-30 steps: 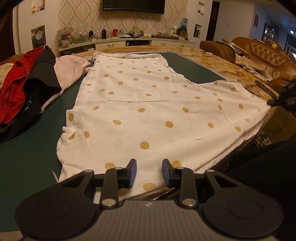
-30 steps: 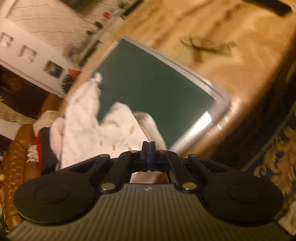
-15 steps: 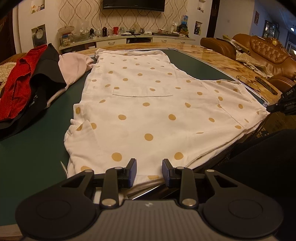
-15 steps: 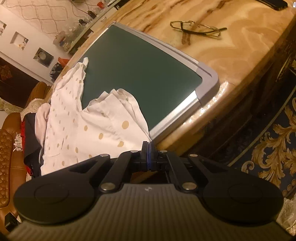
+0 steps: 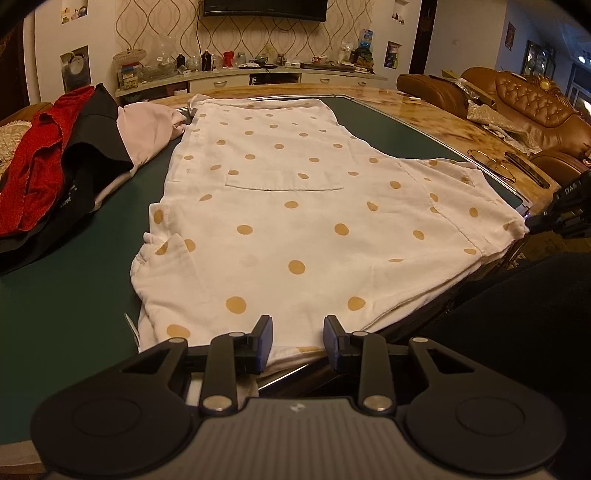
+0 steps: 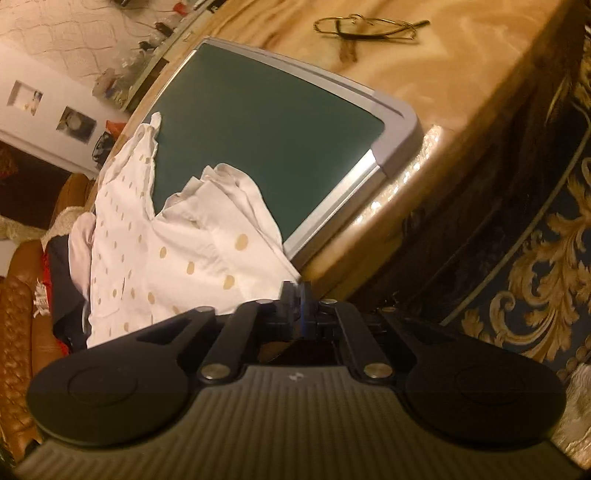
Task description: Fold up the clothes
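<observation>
Lying spread flat on the green table mat, the white garment with gold polka dots shows no fold; the right gripper pinches its corner, the left gripper hovers spread over the near hem.

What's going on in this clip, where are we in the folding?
A person with a gripper in each hand is working on a white polka-dot garment spread flat on the green mat. The right gripper is shut on the garment's corner at the table edge. The left gripper is open, its jaws at the near hem without pinching it. No fold is made yet. Other clothes are piled to the left, and eyeglasses lie on the table.
</observation>
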The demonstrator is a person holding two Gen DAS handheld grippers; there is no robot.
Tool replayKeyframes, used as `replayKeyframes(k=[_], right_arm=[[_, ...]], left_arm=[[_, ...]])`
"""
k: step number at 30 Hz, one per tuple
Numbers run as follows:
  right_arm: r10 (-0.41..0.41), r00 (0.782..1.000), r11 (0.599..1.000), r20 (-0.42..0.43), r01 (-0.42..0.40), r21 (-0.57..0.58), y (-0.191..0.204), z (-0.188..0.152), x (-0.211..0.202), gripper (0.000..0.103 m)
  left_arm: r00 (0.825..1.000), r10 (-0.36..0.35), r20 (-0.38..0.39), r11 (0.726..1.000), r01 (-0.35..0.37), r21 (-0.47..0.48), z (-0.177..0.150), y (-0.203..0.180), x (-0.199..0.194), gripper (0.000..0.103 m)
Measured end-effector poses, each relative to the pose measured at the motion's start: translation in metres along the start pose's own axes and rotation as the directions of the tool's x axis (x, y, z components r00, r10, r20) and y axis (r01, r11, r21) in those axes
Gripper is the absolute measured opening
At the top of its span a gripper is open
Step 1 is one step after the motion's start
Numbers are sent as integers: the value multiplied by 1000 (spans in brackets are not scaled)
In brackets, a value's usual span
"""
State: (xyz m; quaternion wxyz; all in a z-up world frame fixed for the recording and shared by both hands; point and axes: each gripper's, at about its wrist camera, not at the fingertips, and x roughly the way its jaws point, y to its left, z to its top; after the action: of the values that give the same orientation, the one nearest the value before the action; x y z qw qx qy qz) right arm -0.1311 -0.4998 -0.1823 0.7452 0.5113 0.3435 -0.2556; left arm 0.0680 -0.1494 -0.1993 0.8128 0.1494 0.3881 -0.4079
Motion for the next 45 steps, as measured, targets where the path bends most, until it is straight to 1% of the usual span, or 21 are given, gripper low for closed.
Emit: replayKeyframes(k=[3, 6, 8, 11, 13, 17, 19, 20, 22, 23, 27, 30, 33, 35, 37, 38, 39, 40, 41, 42, 45], right_arm=[[13, 997, 997, 79, -8, -71, 12, 4, -12, 20], [22, 995, 973, 99, 1, -229, 41, 16, 0, 29], [30, 993, 943, 112, 9, -332, 60, 24, 9, 40], [44, 991, 878, 129, 24, -479, 89, 36, 21, 45], [16, 991, 827, 135, 63, -559, 106, 36, 32, 45], [-6, 991, 770, 133, 89, -631, 120, 30, 47, 45], [-12, 993, 791, 114, 79, -607, 115, 32, 53, 43], [-20, 993, 801, 116, 85, -592, 114, 33, 54, 28], [-46, 991, 814, 125, 109, -570, 106, 35, 55, 3], [-54, 991, 820, 126, 116, -561, 103, 35, 55, 2], [-88, 980, 829, 176, 170, -533, 91, 33, 46, 2], [-100, 978, 843, 185, 182, -505, 87, 32, 48, 3], [-122, 973, 836, 198, 208, -508, 92, 27, 49, 15], [-66, 973, 835, 221, 175, -521, 96, 20, 36, 30], [44, 981, 812, 189, 74, -579, 103, 7, 22, 35], [116, 986, 778, 119, -16, -628, 107, 1, 18, 37], [173, 985, 724, 17, -116, -680, 114, -9, 16, 37], [198, 977, 667, -77, -192, -720, 121, -20, 17, 37], [214, 962, 604, -171, -268, -750, 127, -31, 18, 37], [201, 954, 534, -223, -297, -792, 135, -46, 19, 37], [115, 952, 360, -283, -305, -882, 150, -82, 29, 37]], left_arm=[[1000, -6, 14, 1000, 6, 0, 5, -2, -1, 35], [1000, -15, 20, 1000, 15, 5, 11, -7, 4, 35], [1000, -21, 23, 1000, 20, 8, 15, -11, 7, 35], [999, -29, 29, 999, 29, 13, 20, -16, 12, 37], [999, -29, 17, 999, 28, 24, 20, -20, 16, 37], [999, -35, -1, 999, 35, 22, 15, -22, 21, 37], [999, -39, -10, 999, 39, 17, 12, -21, 22, 37], [999, -41, -11, 999, 41, 17, 11, -20, 22, 37], [999, -44, -11, 999, 45, 15, 9, -19, 20, 37], [999, -47, -11, 999, 47, 12, 9, -17, 19, 37], [999, -53, -8, 999, 53, 0, 7, -14, 16, 37], [999, -50, -10, 999, 50, -6, 7, -12, 15, 37], [999, -35, -5, 999, 35, -5, 7, -11, 12, 38], [999, -33, 5, 999, 33, -16, 7, -8, 8, 38], [999, -32, 16, 999, 33, -29, 7, -5, 4, 38], [999, -31, 21, 999, 31, -35, 7, -3, 2, 39], [999, -25, 26, 999, 27, -41, 7, -1, 0, 40], [999, -19, 29, 999, 21, -45, 7, 0, -1, 41], [999, -14, 33, 999, 16, -51, 8, 2, -3, 41], [999, -9, 36, 998, 12, -59, 7, 3, -4, 41], [999, 7, 42, 997, -4, -75, 6, 6, -8, 44]])
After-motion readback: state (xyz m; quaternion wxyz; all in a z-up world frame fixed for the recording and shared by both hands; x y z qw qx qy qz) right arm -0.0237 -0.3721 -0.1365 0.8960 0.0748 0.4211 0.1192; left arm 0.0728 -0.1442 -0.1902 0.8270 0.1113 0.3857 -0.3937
